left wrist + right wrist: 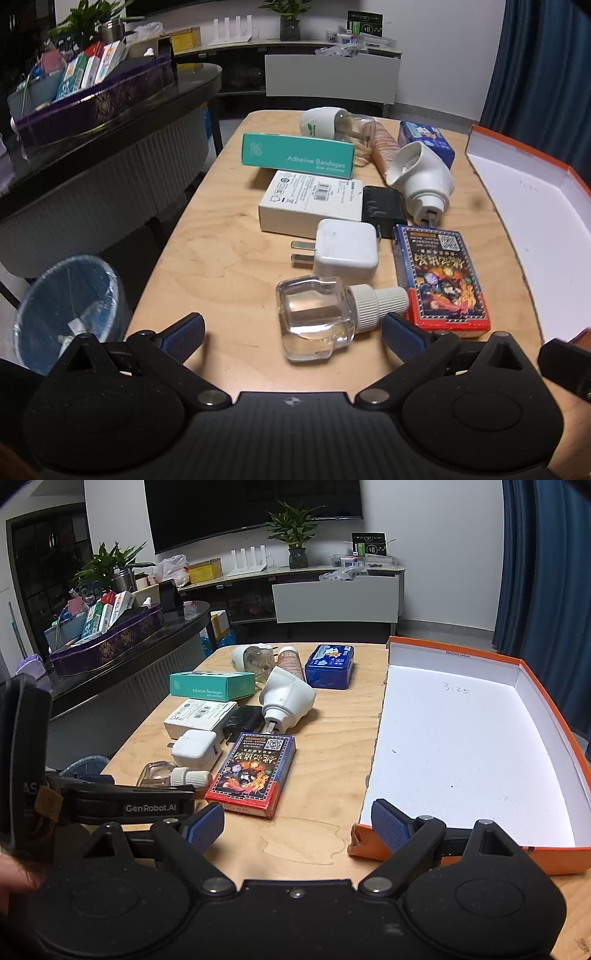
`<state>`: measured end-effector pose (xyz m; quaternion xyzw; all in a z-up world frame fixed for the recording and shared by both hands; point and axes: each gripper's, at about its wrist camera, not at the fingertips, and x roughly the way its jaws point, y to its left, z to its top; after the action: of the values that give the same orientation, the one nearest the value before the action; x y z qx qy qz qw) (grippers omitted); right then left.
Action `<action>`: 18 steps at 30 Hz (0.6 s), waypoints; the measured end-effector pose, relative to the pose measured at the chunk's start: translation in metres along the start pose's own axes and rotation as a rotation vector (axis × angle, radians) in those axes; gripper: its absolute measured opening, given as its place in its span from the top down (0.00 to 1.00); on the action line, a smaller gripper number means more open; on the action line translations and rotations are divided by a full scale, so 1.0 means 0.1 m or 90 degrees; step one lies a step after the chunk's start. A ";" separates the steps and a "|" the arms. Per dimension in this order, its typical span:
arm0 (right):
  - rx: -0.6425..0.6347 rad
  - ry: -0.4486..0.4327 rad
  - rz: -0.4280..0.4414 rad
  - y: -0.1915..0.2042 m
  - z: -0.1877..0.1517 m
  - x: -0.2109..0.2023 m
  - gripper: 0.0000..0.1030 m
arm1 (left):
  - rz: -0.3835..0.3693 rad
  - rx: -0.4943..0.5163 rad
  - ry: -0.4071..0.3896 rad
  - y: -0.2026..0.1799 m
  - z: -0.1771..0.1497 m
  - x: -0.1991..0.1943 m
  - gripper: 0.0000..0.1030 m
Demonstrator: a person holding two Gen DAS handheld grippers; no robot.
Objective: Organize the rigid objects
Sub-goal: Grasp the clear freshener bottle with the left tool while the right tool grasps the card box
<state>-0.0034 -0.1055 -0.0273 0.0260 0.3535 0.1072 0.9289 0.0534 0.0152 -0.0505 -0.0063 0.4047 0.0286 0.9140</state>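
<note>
Rigid objects lie on a wooden table (221, 251): a clear glass bottle with a white cap (321, 317), a white charger plug (347, 249), a card box (443, 280), a white box (314, 199), a teal bandage box (295, 153), a black adapter (382, 208), a white plug-in device (421, 177) and a blue tin (330, 665). An empty orange-rimmed white tray (461, 746) lies at the right. My left gripper (293, 334) is open, its jaws on either side of the bottle's near end. My right gripper (297, 825) is open and empty above the table beside the tray's near left corner.
A blue-lined waste bin (66, 314) stands on the floor left of the table. A dark counter (110, 122) with a purple basket of boxes is at the far left. A second plug-in device (332, 123) and a pink tube (384, 146) lie at the table's far end.
</note>
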 end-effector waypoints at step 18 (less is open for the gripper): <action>0.011 0.023 0.017 -0.01 0.08 0.20 0.01 | -0.044 0.032 -0.052 -0.01 -0.03 0.08 0.42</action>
<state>0.0164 -0.1019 -0.0343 0.0368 0.3706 0.1173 0.9206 0.0567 0.0147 -0.0580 0.0034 0.3669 -0.0131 0.9302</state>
